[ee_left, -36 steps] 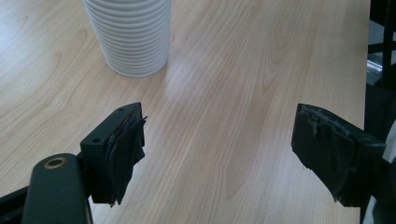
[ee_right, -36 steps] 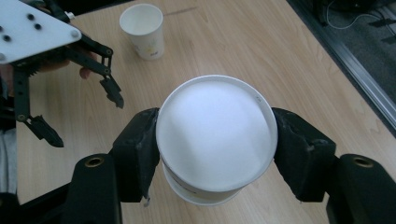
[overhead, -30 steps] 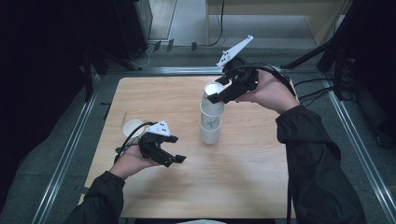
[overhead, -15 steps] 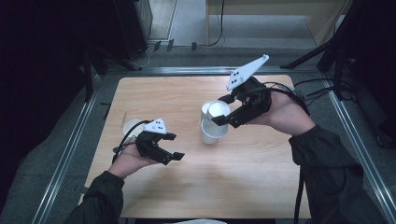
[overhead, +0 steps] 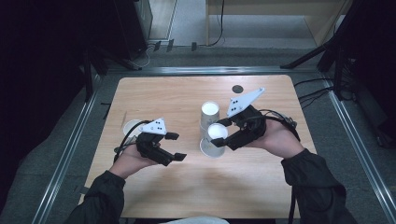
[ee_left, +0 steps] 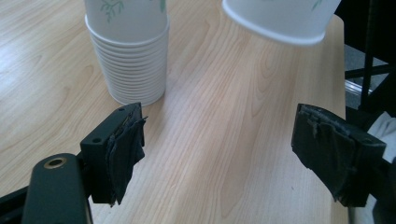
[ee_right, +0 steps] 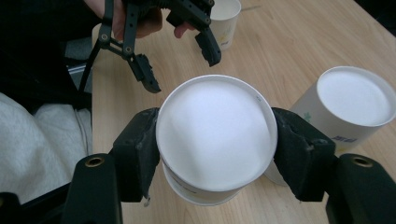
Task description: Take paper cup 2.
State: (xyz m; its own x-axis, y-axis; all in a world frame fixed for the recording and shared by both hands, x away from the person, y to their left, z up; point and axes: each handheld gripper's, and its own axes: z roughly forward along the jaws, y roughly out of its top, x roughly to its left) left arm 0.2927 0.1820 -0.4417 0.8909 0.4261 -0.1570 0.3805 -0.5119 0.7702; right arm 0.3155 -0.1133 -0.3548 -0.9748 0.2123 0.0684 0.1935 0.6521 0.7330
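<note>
My right fingers [ee_right: 212, 154] pinch an upside-down paper cup [ee_right: 215, 135], 1 pad on each side of its wall near the white base. In the high view that cup [overhead: 215, 138] sits in the right gripper [overhead: 225, 136], tilted over the counter [overhead: 187, 186] just in front of the stack [overhead: 208, 115] of upside-down cups. From the left gripper view I see the cup's rim [ee_left: 280, 21] hanging above the wood, apart from the stack [ee_left: 128, 56]. My left fingers [ee_left: 224, 154] are spread with only bare counter between them. I hold the left gripper [overhead: 176, 146] left of the stack. A single upright cup [overhead: 131, 127] stands behind my left hand [overhead: 133, 161].
</note>
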